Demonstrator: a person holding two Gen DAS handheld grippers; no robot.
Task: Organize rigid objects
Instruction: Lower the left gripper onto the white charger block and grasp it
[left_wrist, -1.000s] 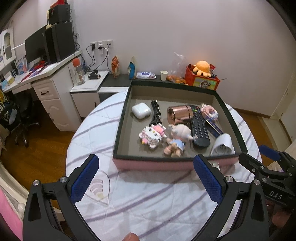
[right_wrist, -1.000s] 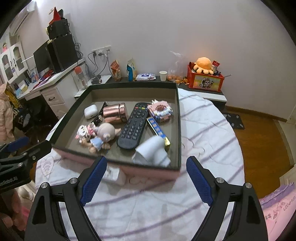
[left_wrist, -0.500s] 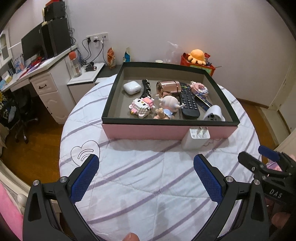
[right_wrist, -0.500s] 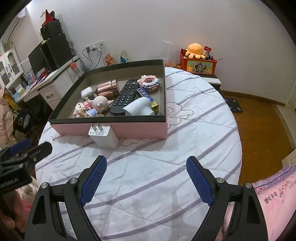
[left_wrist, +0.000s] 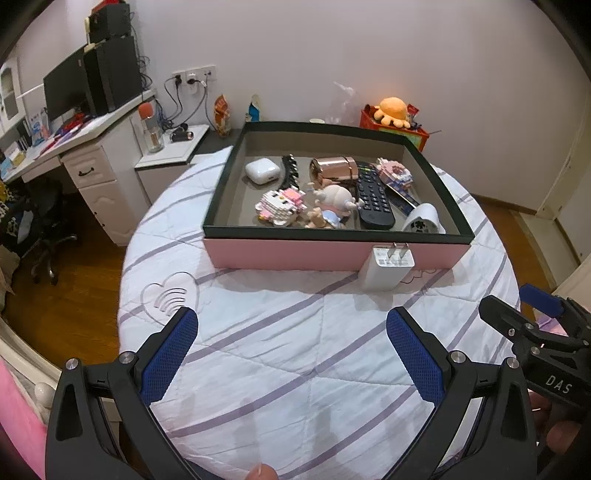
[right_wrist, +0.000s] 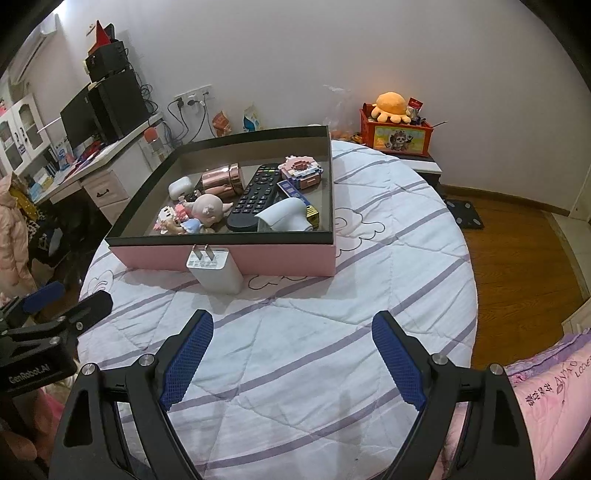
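Note:
A pink box with a dark rim (left_wrist: 288, 254) (right_wrist: 280, 254) stands on the round quilted table. Inside lie a black remote (left_wrist: 373, 195) (right_wrist: 255, 195), a white earbud case (left_wrist: 262, 170), a rose-gold cylinder (left_wrist: 332, 170) (right_wrist: 221, 179), a block cat figure (left_wrist: 280, 206), a doll (left_wrist: 332, 201) (right_wrist: 207, 212), a block donut (right_wrist: 301, 170) and a white adapter (left_wrist: 424, 219). A white plug charger (left_wrist: 386, 267) (right_wrist: 216, 271) stands outside, against the box's near wall. My left gripper (left_wrist: 291, 354) and right gripper (right_wrist: 291, 354) are open and empty, well short of the box.
The quilt (left_wrist: 295, 332) has purple stripes. A white desk with a monitor (left_wrist: 74, 92) stands to the left. A red box with an orange plush (right_wrist: 395, 129) sits behind the table. Wooden floor (right_wrist: 517, 251) lies right of the table.
Both grippers have drawn back from the box, which now looks smaller and farther. The white charger by the box's near wall has come into full view. Both stay open.

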